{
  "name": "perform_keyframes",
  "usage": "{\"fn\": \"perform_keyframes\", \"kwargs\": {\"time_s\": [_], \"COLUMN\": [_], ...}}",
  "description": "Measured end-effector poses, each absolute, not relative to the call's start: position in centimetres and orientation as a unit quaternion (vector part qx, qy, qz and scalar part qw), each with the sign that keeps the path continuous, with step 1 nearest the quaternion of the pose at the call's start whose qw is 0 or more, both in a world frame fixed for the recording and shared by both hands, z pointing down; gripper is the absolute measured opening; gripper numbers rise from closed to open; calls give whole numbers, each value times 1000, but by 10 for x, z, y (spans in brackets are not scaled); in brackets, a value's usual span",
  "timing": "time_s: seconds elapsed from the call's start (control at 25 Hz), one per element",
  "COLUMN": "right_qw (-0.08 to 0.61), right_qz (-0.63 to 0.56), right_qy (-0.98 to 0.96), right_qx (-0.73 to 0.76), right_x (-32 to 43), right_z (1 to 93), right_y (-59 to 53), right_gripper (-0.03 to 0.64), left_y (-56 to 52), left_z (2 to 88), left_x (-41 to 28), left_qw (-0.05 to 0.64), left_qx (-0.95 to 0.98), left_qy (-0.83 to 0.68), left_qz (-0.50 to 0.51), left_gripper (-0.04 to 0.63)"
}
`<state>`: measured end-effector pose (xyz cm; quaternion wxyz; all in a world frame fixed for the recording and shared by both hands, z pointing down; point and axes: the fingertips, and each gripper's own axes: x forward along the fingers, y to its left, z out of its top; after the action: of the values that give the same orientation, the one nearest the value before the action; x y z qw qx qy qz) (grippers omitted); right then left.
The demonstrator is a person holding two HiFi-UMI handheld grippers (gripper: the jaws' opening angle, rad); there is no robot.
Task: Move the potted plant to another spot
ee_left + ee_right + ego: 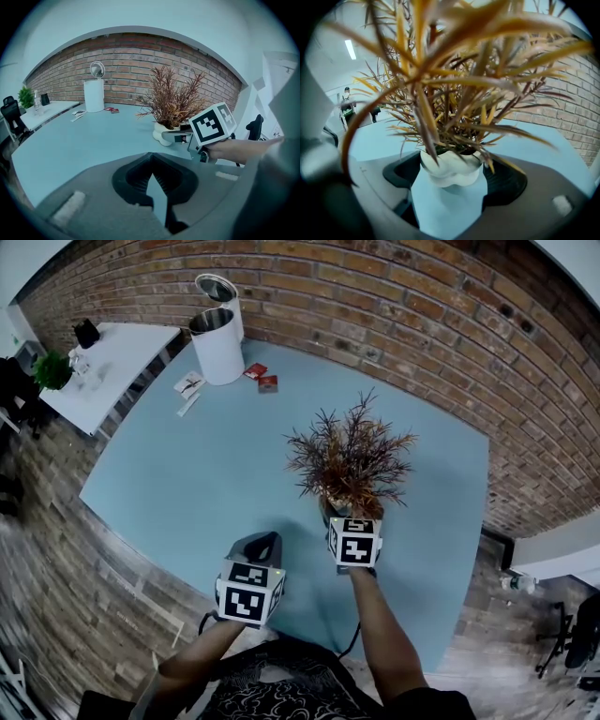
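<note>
The potted plant (352, 457) has reddish-brown spiky leaves and a small white pot (450, 169). It stands on the pale blue table (187, 484), right of the middle. My right gripper (349, 514) reaches in from the near side, and its dark jaws press both sides of the pot. From the left gripper view the plant (171, 101) and the right gripper (174, 137) show at the right. My left gripper (263, 542) hovers near the table's front edge, left of the plant, its jaws together with nothing between them.
A white bin (217, 338) with a raised lid stands at the far side, with red packets (261, 378) and white cards (187, 387) beside it. A white side table (108, 360) with a small green plant (53, 369) is at far left. A brick wall (403, 306) runs behind.
</note>
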<state>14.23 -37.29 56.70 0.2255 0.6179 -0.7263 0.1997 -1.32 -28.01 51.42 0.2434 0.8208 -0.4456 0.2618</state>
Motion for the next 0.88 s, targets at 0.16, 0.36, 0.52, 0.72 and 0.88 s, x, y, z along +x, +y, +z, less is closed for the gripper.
{"fn": "perform_keyframes", "kwargs": {"time_s": [0.16, 0.36, 0.52, 0.72, 0.88], "right_qw": [226, 231, 227, 222, 221], "right_qz": [202, 204, 199, 199, 191], "right_qy": [-728, -728, -731, -738, -744], "right_qx": [615, 613, 611, 606, 600], "right_x": [142, 144, 141, 134, 128], "right_z": [567, 564, 560, 552, 543], "right_y": [-372, -367, -360, -343, -328], "right_gripper": [417, 414, 404, 354, 297], "left_y": [-278, -273, -268, -258, -249], "left_z": [514, 513, 511, 506, 504], "left_x": [-13, -13, -12, -10, -7], "left_qw": [244, 243, 240, 236, 234], "left_qx": [822, 824, 828, 834, 841], "left_qy": [-444, -442, -440, -434, -427], "left_qz": [261, 259, 252, 244, 237], "left_gripper": [-2, -2, -2, 0, 0]}}
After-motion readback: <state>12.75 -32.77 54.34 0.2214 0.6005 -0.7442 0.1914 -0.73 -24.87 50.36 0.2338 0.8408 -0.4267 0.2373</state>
